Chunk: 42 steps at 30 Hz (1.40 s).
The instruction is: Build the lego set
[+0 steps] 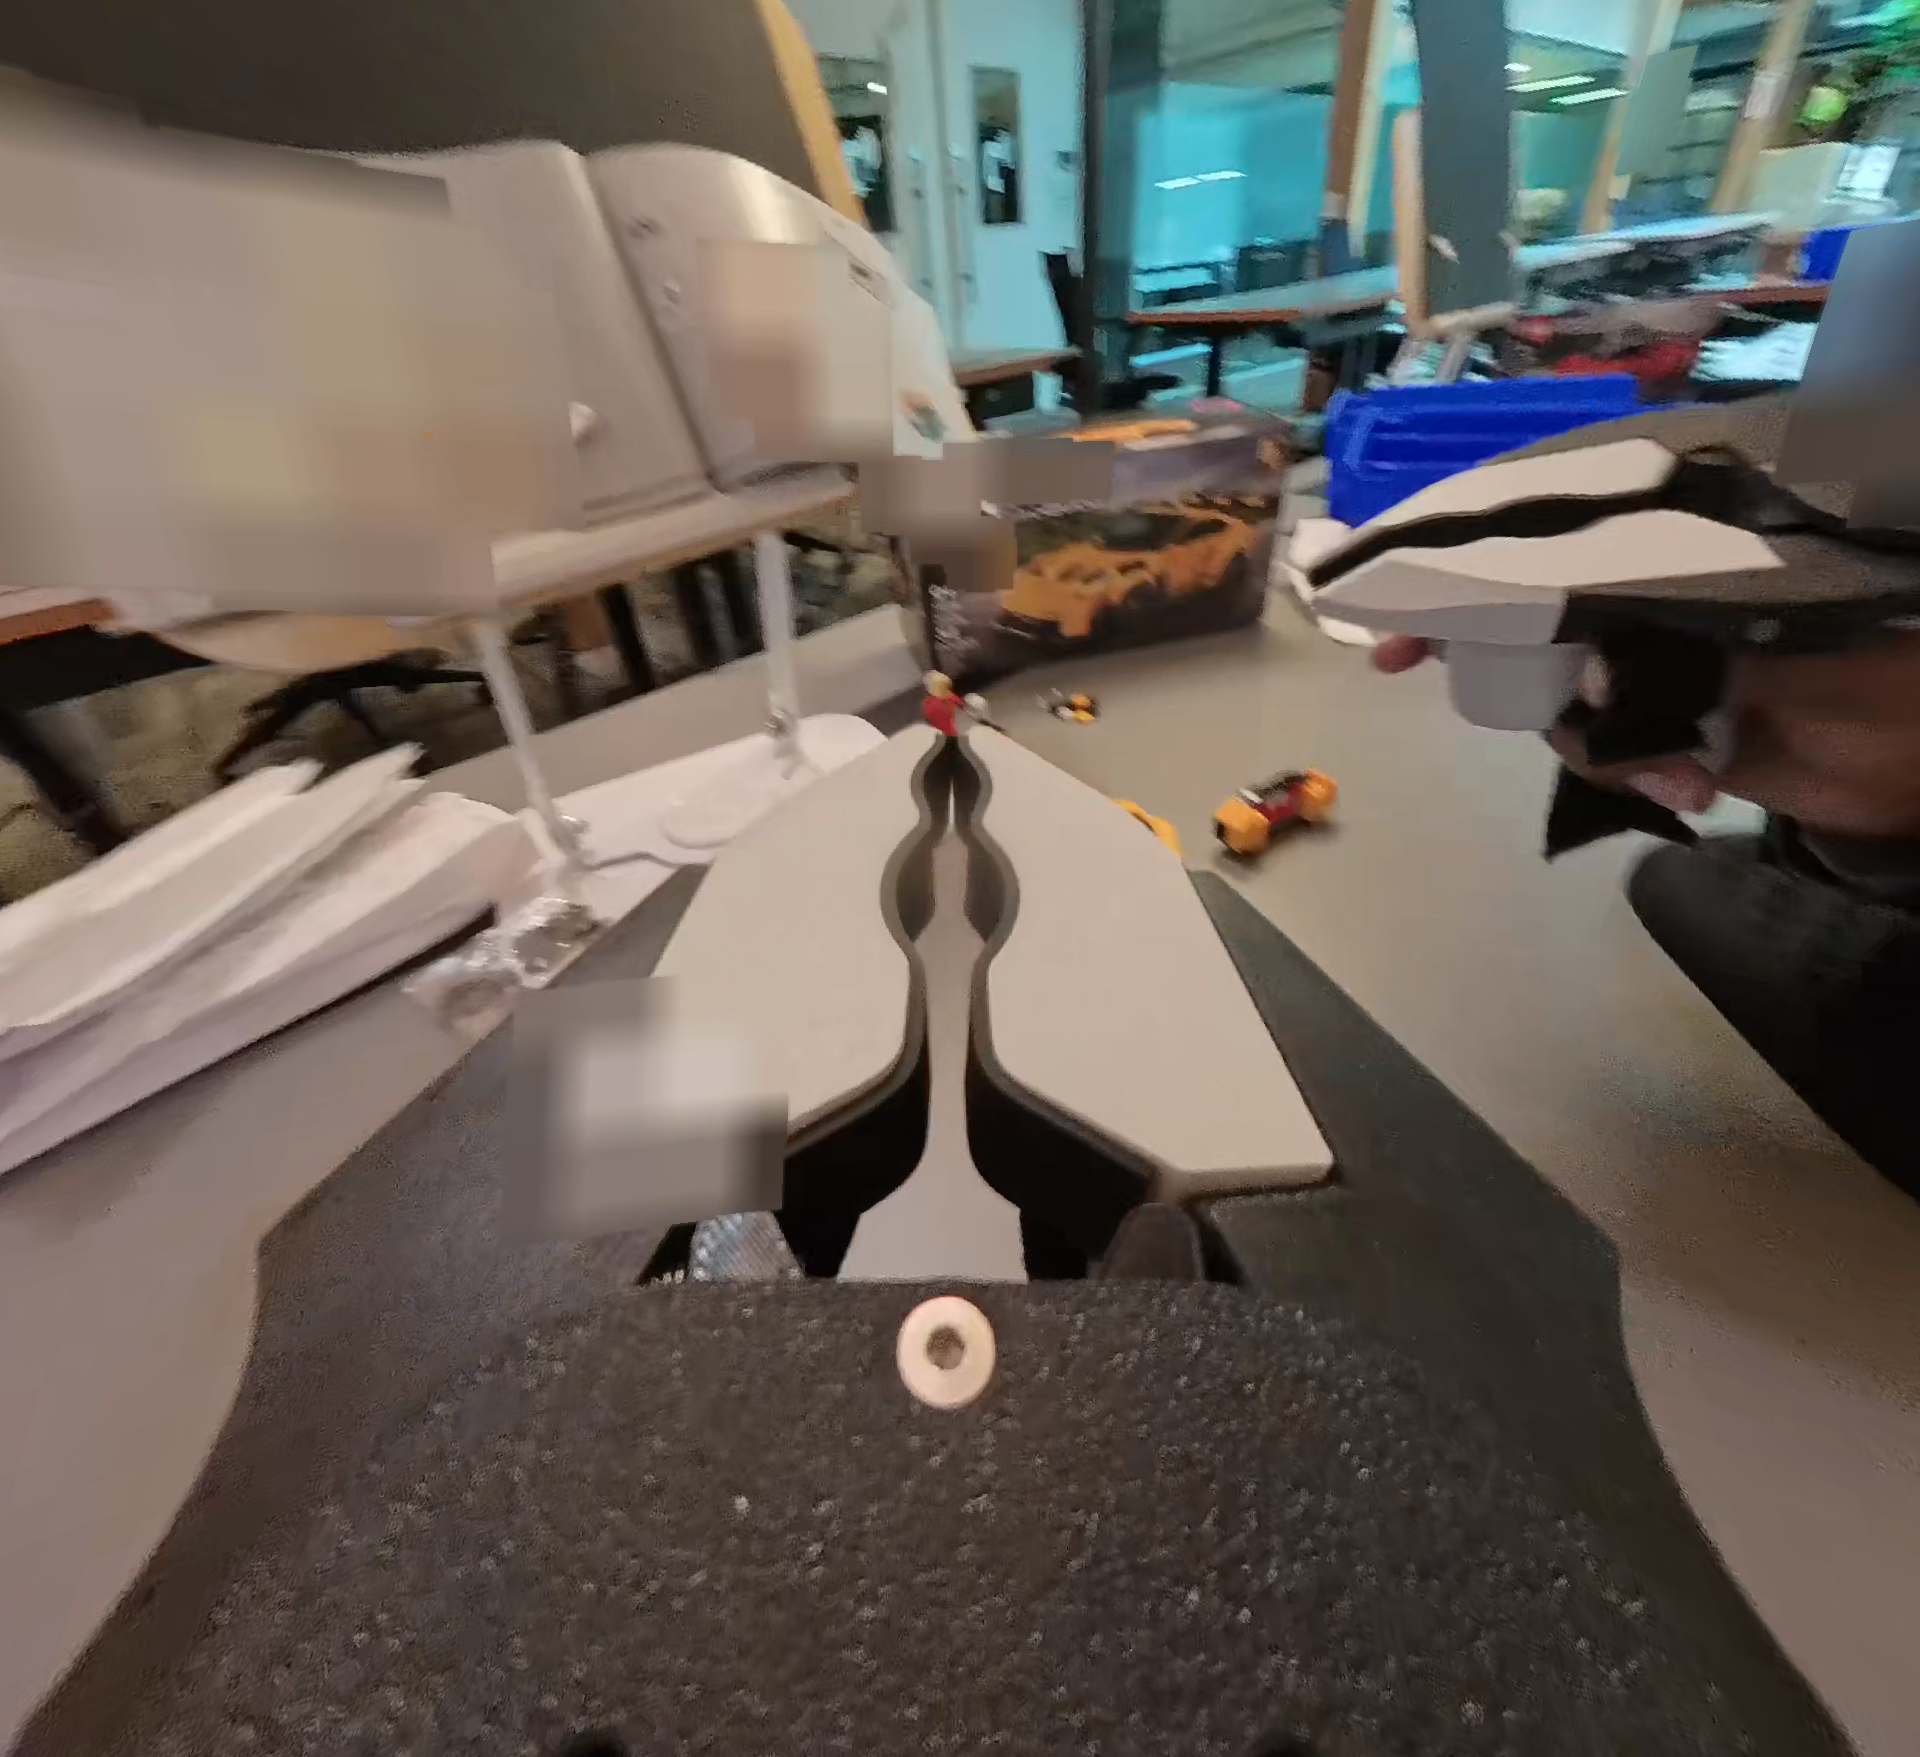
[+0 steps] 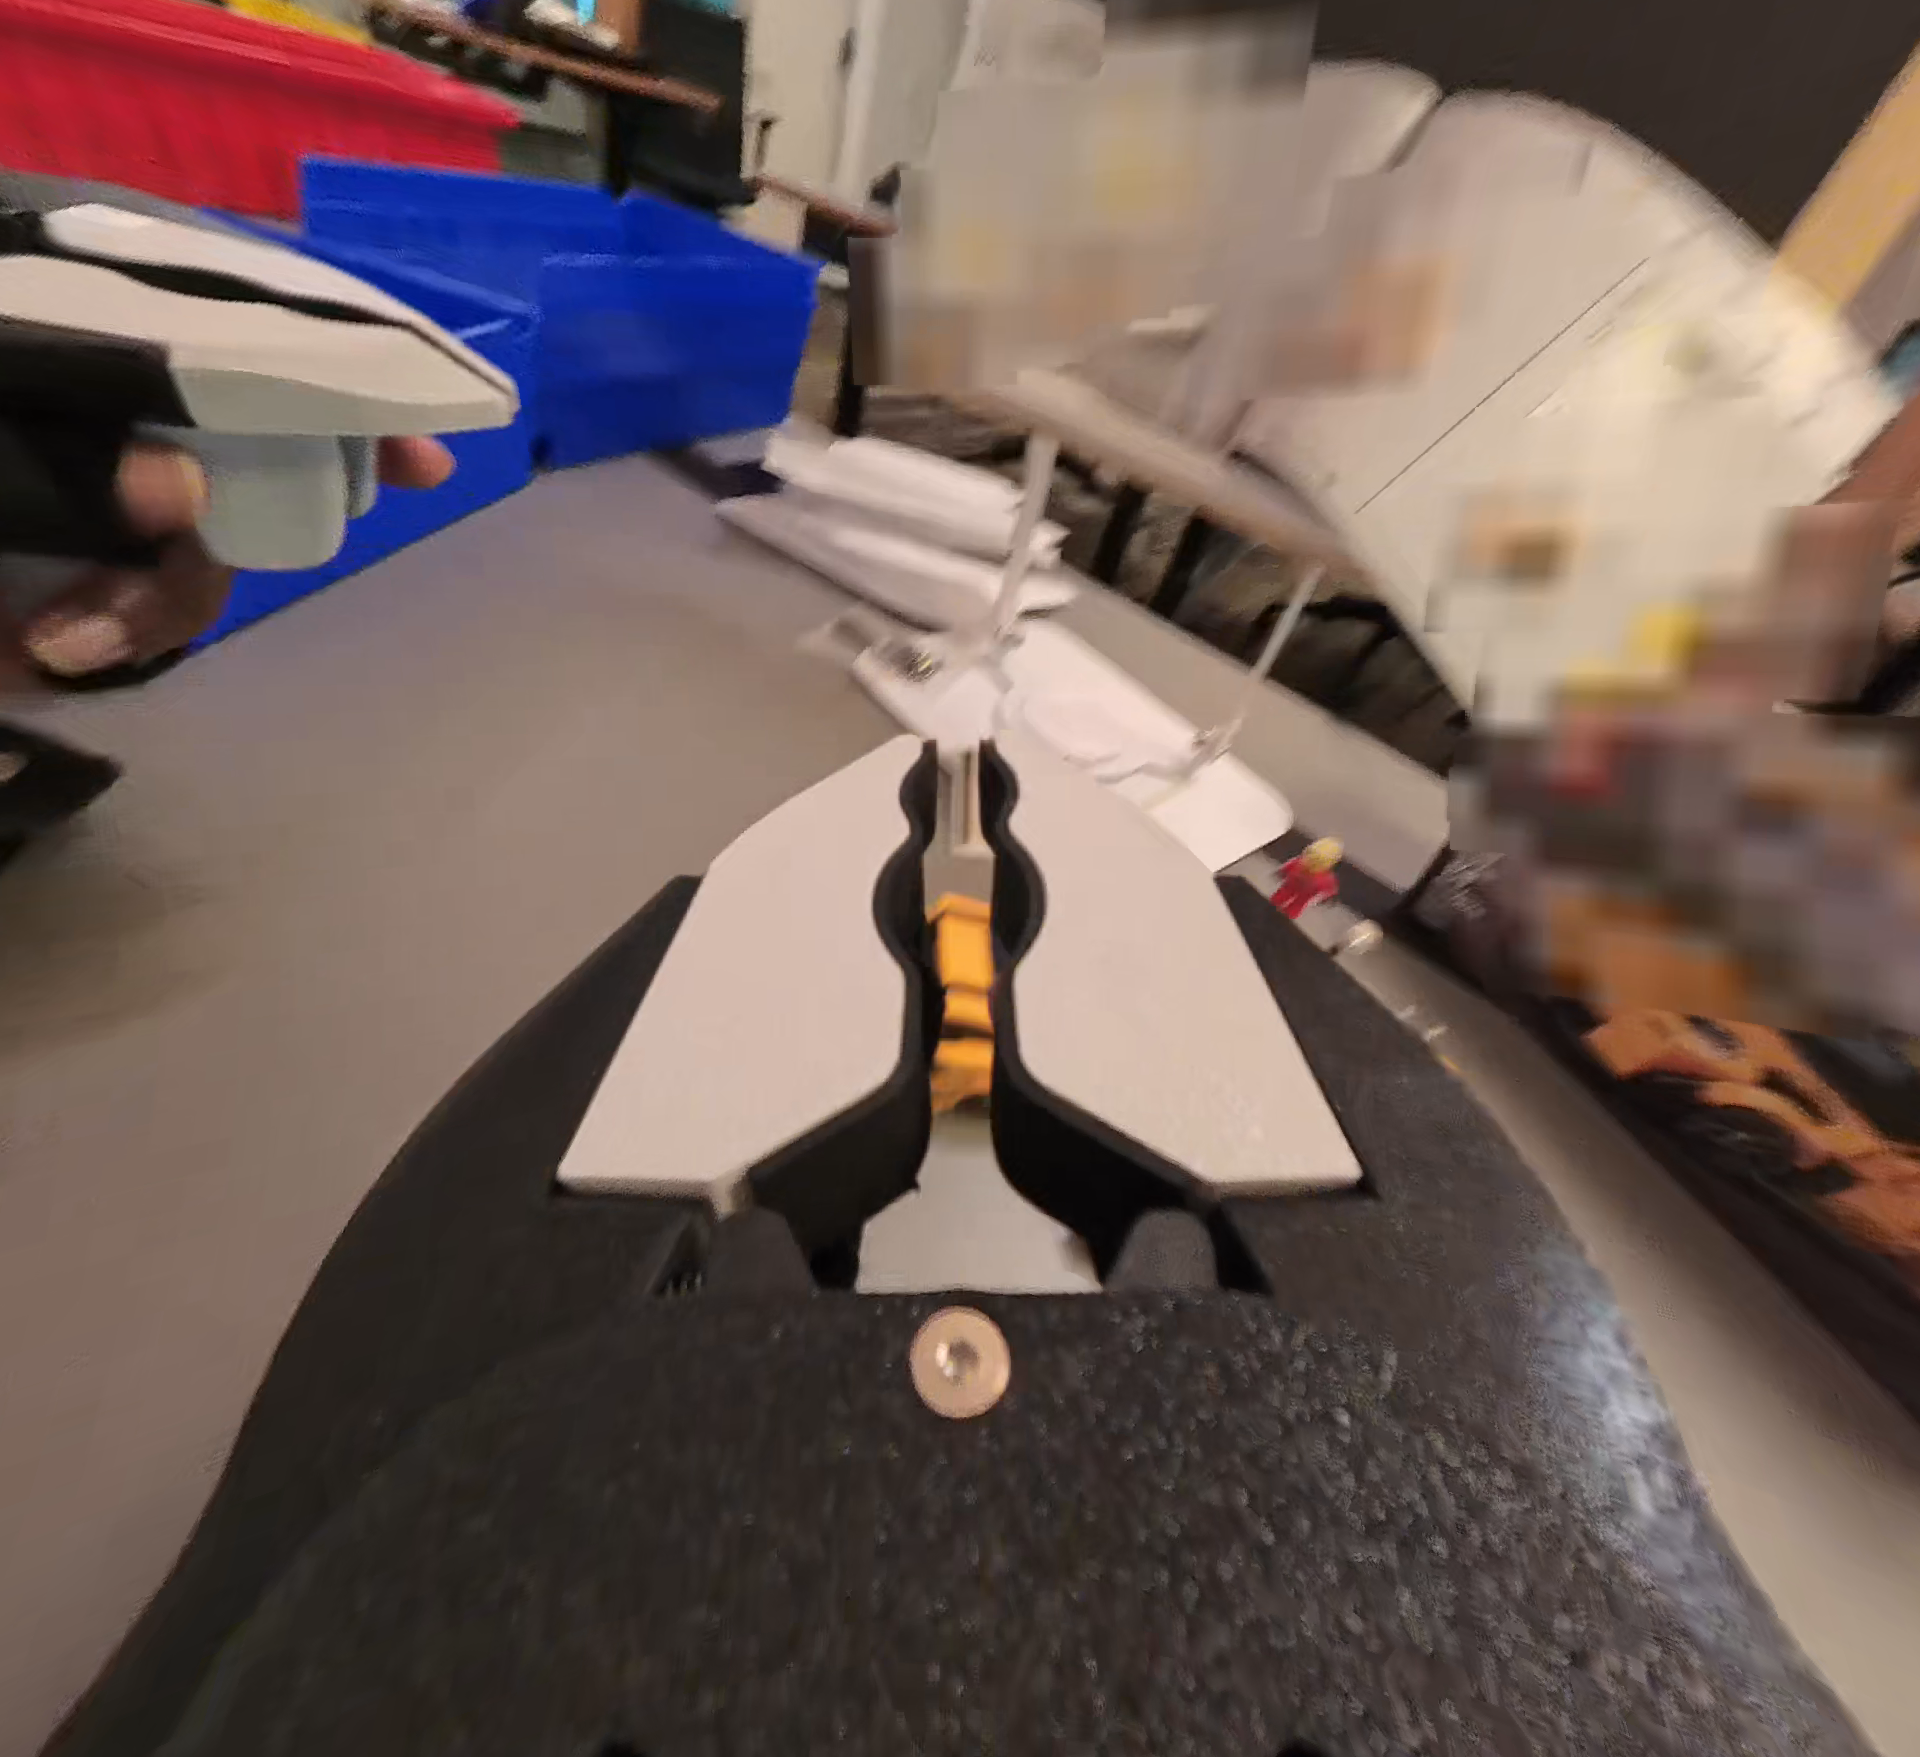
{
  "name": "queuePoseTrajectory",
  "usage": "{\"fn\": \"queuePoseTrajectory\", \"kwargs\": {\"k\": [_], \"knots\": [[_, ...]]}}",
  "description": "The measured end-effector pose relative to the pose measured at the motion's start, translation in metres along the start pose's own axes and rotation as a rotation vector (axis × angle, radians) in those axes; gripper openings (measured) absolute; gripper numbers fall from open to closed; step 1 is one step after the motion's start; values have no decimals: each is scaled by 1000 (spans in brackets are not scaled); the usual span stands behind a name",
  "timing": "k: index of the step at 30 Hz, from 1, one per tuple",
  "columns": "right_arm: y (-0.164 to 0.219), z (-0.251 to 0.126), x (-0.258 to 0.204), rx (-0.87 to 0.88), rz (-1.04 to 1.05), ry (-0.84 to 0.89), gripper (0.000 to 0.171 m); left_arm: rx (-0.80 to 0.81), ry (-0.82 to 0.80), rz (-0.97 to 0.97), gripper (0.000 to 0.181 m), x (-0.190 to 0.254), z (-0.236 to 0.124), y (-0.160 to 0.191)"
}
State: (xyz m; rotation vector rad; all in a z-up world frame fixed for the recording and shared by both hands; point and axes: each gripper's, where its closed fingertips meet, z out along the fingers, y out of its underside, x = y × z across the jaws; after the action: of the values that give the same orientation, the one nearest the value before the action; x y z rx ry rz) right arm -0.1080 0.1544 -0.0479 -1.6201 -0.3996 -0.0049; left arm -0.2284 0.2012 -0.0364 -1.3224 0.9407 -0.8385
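Left tool (image 1: 951, 751): clenched, tips together, nothing between them, hovering over grey worktop (image 1: 1403, 1032).
Right tool (image 2: 956, 762): jaws nearly closed, empty; yellow-black car piece (image 2: 961, 1001) seen through gap, lying on worktop beneath, not gripped.
Same car piece (image 1: 1273, 808) sits loose, apart from tiny yellow bit (image 1: 1070, 705).
Red minifigure (image 1: 943, 705) upright just past left tips.
Risks: blurred, fast motion; tool sweep could topple minifigure or scatter loose parts; narrow opening may miss car piece.
Far: set box (image 1: 1122, 564), instruction stand (image 1: 644, 357).

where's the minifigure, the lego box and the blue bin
minifigure (image 1: 943, 708), left wrist view, on its red torso
lego box (image 1: 1117, 564), left wrist view, on its front face
blue bin (image 2: 665, 325), right wrist view, on its side wall
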Motion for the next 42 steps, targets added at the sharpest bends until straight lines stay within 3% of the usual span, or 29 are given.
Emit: {"fn": "queuePoseTrajectory", "kwargs": {"k": [7,12,18,25,32,42], "knots": [[-91,29,31,132,-16,160,0,68,-189,11,0,-39,35,-75],[-118,73,56,135,39,231,0,105,-310,123,0,-63,80,-109],[-100,122,88,101,112,269,0,65,-321,74,0,-83,106,-68],[-50,136,95,79,128,272,0,14,-371,135,0,-117,96,-28],[-39,142,87,87,127,208,1,15,-375,95,0,-131,93,-13],[-57,138,61,176,68,143,2,64,-374,88,0,-130,87,-16]]}}
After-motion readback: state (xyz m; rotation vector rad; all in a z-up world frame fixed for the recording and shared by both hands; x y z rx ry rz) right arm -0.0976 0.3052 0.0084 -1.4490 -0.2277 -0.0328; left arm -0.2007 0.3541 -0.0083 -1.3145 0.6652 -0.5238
